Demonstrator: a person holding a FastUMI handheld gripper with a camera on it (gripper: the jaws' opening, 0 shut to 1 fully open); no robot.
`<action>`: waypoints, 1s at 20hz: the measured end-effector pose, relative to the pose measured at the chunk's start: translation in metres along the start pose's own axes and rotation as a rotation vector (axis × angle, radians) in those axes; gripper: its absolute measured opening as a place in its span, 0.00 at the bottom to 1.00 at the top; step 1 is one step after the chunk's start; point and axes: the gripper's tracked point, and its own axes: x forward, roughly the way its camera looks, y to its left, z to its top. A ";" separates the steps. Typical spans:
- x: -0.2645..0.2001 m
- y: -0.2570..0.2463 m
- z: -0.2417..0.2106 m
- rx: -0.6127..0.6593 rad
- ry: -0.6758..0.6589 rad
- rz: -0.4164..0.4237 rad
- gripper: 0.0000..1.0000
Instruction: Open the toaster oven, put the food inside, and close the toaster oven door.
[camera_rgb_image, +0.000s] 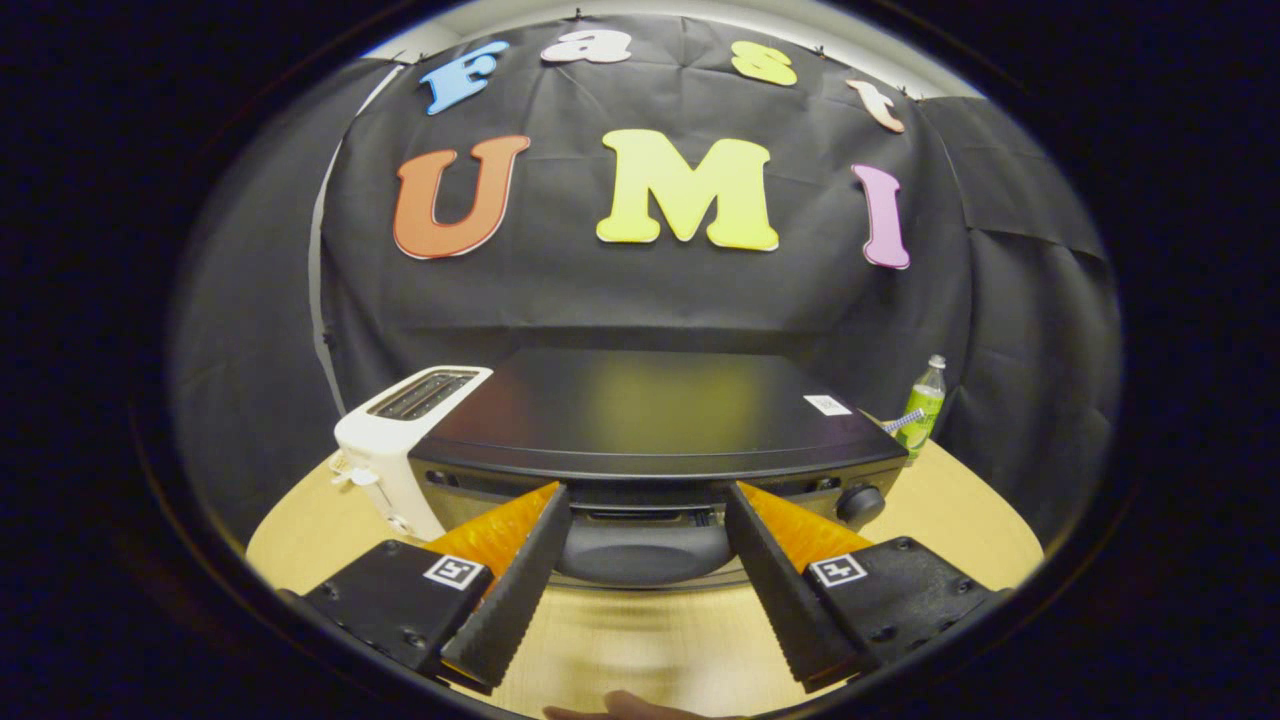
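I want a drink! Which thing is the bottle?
Find the big black toaster oven ahead of the open gripper. The bottle stands behind its knob-side corner on the table. It's the only green, upright thing; the white toaster sits opposite.

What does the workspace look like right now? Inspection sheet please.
Surface: light wooden table, round-edged.
Job's things: black toaster oven dead ahead; its door handle sits between the fingers. Door state unclear; food nothing seen.
Clutter: white slot toaster beside the oven; green bottle behind its other corner.
Gripper: fingers apart, either side of the handle, not pressing it.
Cables: nothing seen.
Surroundings: black cloth wall; part of a hand below the fingers.
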 end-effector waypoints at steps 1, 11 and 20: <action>-0.006 0.000 -0.002 -0.002 0.018 0.006 1.00; -0.047 0.001 -0.052 -0.072 0.135 0.029 1.00; -0.063 0.002 -0.105 -0.054 0.220 0.029 1.00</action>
